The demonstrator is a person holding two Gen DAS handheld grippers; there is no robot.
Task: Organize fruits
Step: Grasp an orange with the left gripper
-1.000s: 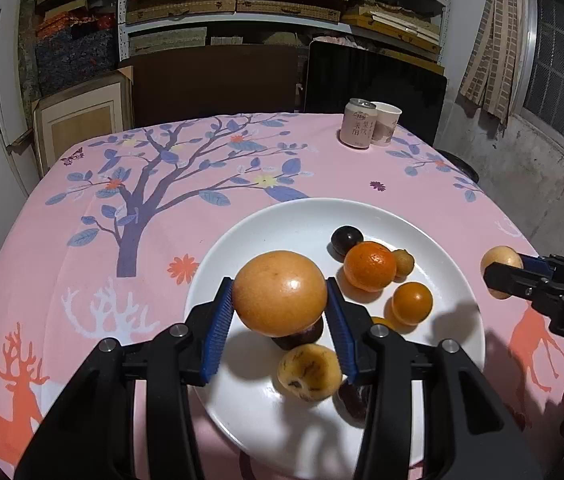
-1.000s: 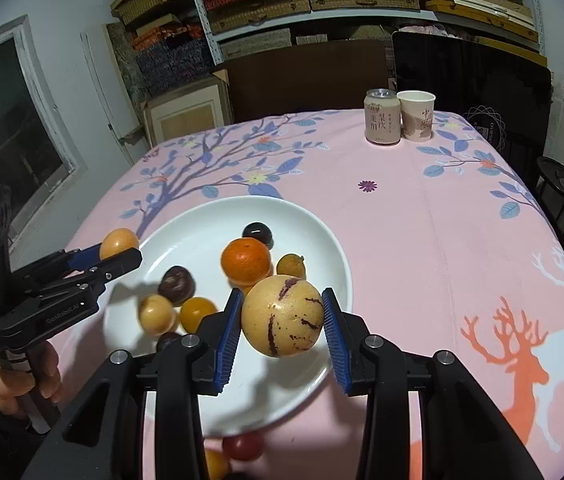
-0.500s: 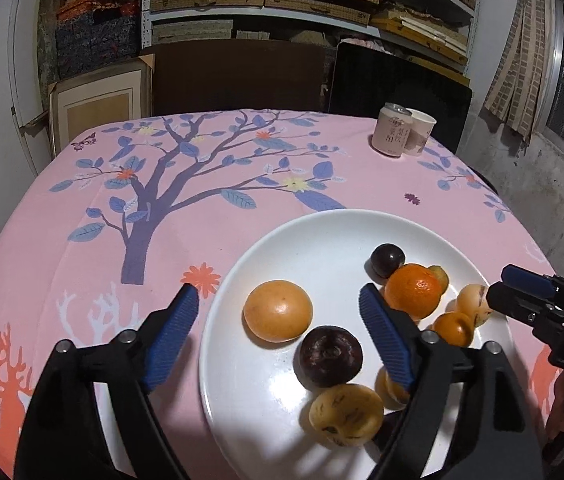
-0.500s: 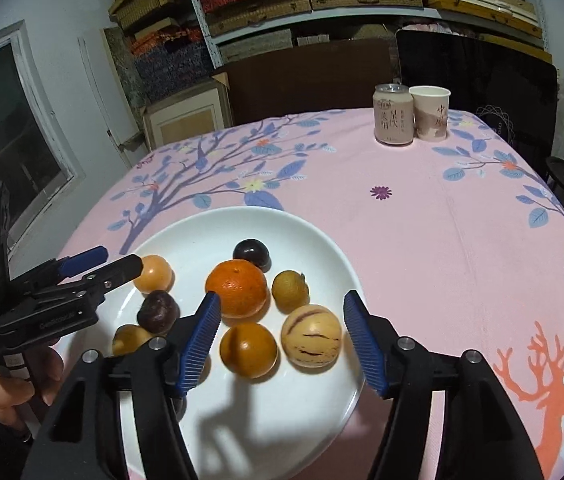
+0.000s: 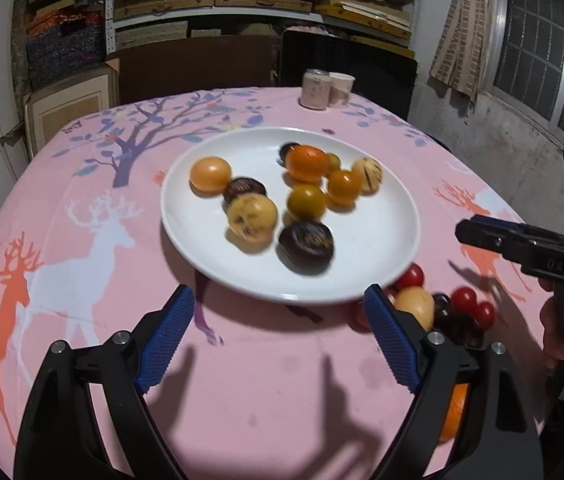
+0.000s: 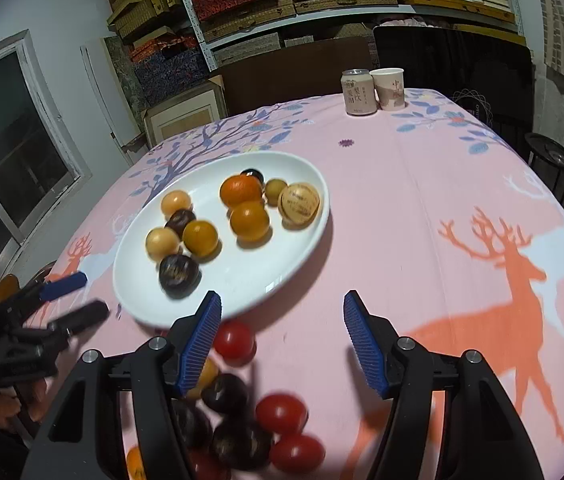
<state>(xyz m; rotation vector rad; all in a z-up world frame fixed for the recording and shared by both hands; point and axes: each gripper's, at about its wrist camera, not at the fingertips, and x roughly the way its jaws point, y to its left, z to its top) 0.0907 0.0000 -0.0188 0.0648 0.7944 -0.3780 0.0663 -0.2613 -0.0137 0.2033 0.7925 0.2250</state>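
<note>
A white plate (image 5: pixel 210 236) (image 6: pixel 297 256) on the pink tablecloth holds several fruits: oranges (image 5: pixel 306 163) (image 6: pixel 240 191), dark plums (image 5: pixel 306 245) (image 6: pixel 179 273), yellow fruits (image 5: pixel 252 218) and a striped melon (image 6: pixel 298 204). My left gripper (image 5: pixel 278 338) hovers open and empty over the cloth before the plate's near rim. Nothing is between the jaws of my right gripper (image 6: pixel 282 344) either, which stands open near the plate's near edge. A loose pile of red tomatoes (image 6: pixel 282 414) (image 5: pixel 463 300), dark fruits (image 6: pixel 224 394) and a pale fruit (image 5: pixel 413 304) lies on the cloth by its left finger.
A drink can (image 6: pixel 357 92) and a paper cup (image 6: pixel 389 89) stand at the table's far edge. Shelves of boxes line the back wall. A dark chair back (image 5: pixel 345 68) rises behind the table. A hand (image 5: pixel 557 336) holds the right gripper at the right edge of the left wrist view.
Both grippers opened and let their fruits down onto the plate: the orange-yellow fruit from the left, the striped melon from the right. Both then pulled back towards the near side of the table.
</note>
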